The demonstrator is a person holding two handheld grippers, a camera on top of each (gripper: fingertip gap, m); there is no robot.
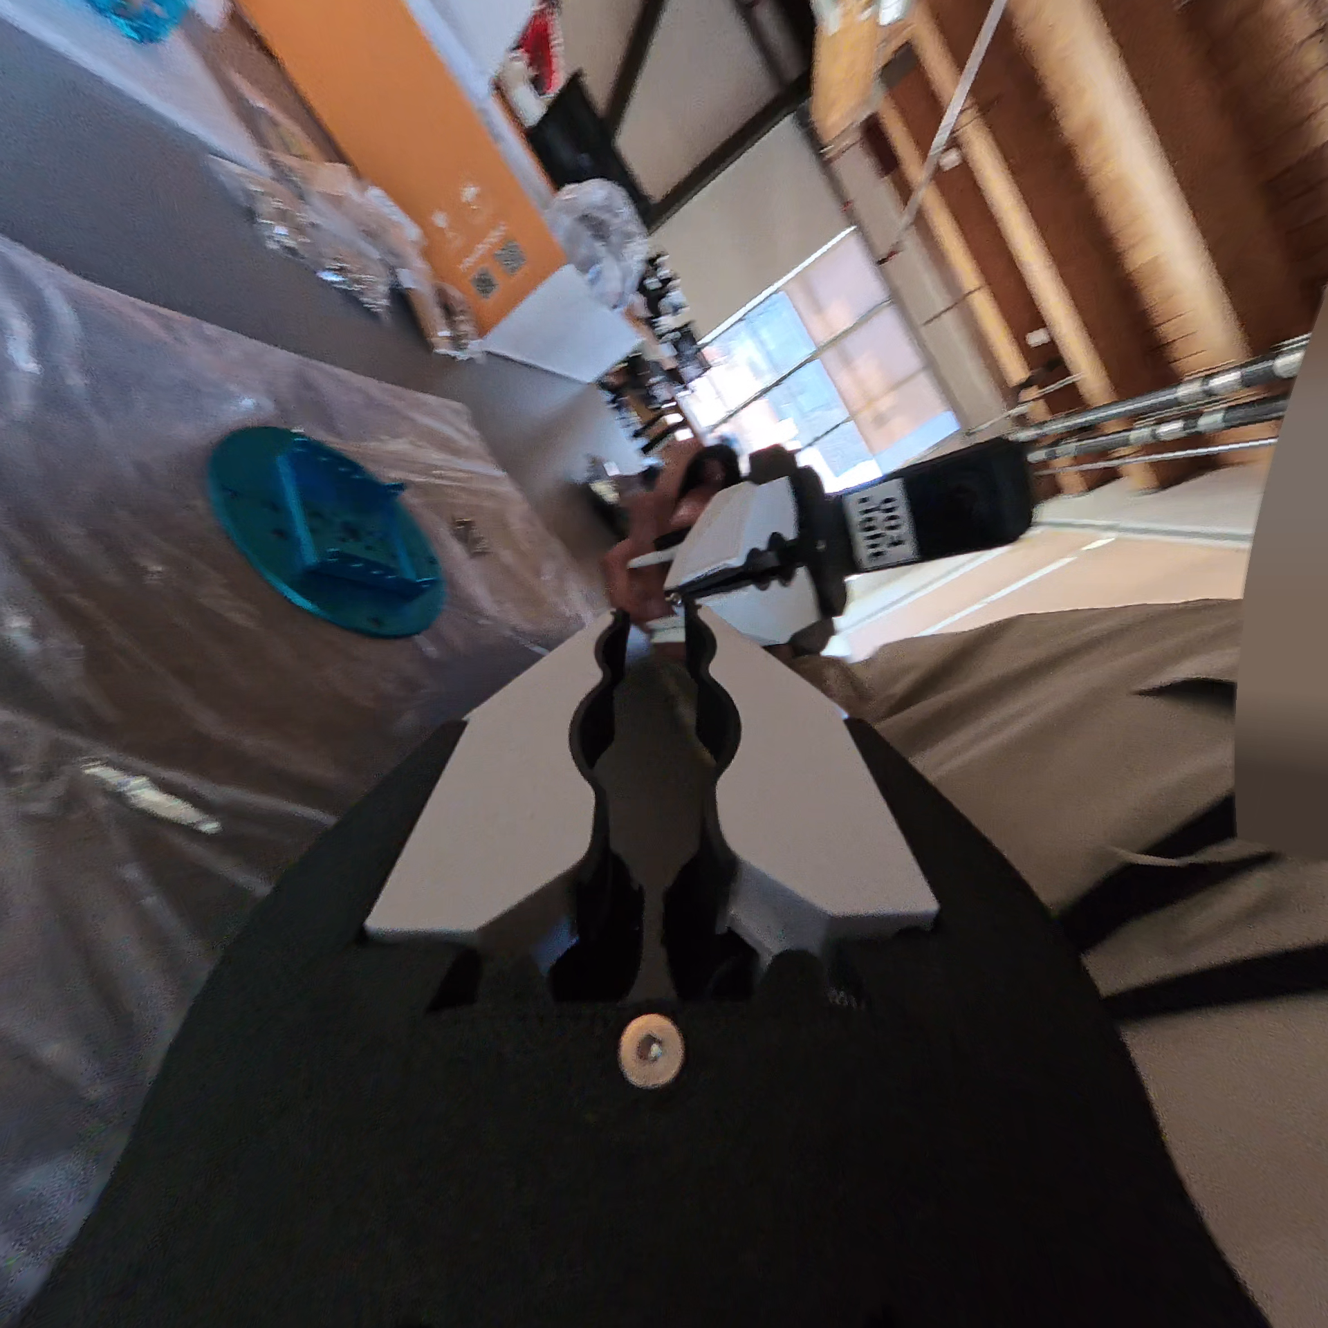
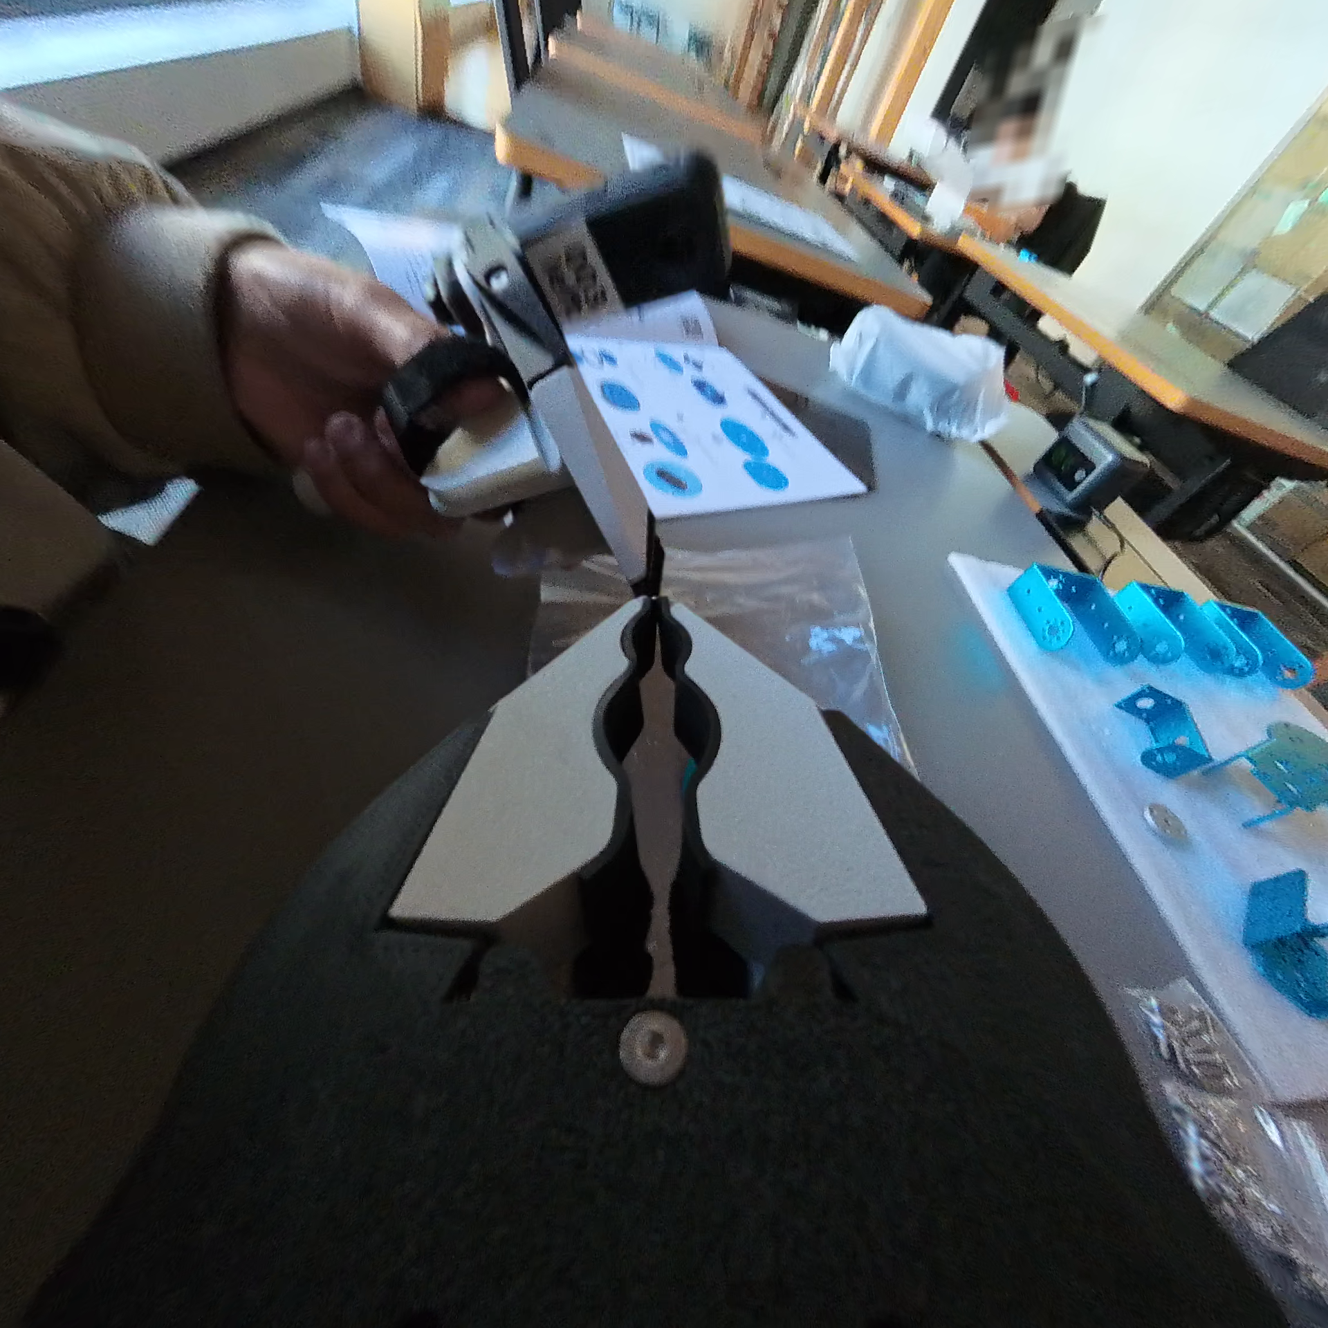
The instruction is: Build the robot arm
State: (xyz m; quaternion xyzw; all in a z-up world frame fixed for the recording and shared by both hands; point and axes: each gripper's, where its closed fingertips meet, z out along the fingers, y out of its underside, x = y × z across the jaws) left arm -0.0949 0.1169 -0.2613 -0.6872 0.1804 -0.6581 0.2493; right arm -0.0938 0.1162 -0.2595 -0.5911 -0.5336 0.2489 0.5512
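Observation:
My left gripper (image 1: 654, 614) has its jaws a narrow gap apart, with nothing clearly between them. My right gripper (image 2: 652, 605) is shut, its tips pressed together; I cannot tell if anything tiny is pinched. The two grippers meet tip to tip above the grey table (image 2: 956, 517). In the left wrist view the right gripper (image 1: 672, 593) points into the mouth of my left one. In the right wrist view the left gripper (image 2: 650, 575) comes down from the upper left, held by a hand (image 2: 323, 374). A clear plastic bag (image 2: 754, 603) lies under the tips.
A blue disc (image 1: 251, 489) with a blue bracket (image 1: 345, 524) on it lies on crinkled clear plastic (image 1: 144, 718). A white board (image 2: 1078, 754) carries several blue brackets (image 2: 1078, 611). A printed sheet (image 2: 711, 424), a white wrapped bundle (image 2: 920, 374) and a bag of small hardware (image 2: 1222, 1063) also lie on the table. Less than 4 cm separates the two grippers' tips. Left tips and right tips are each some 12 cm from the blue disc (image 1: 251, 489).

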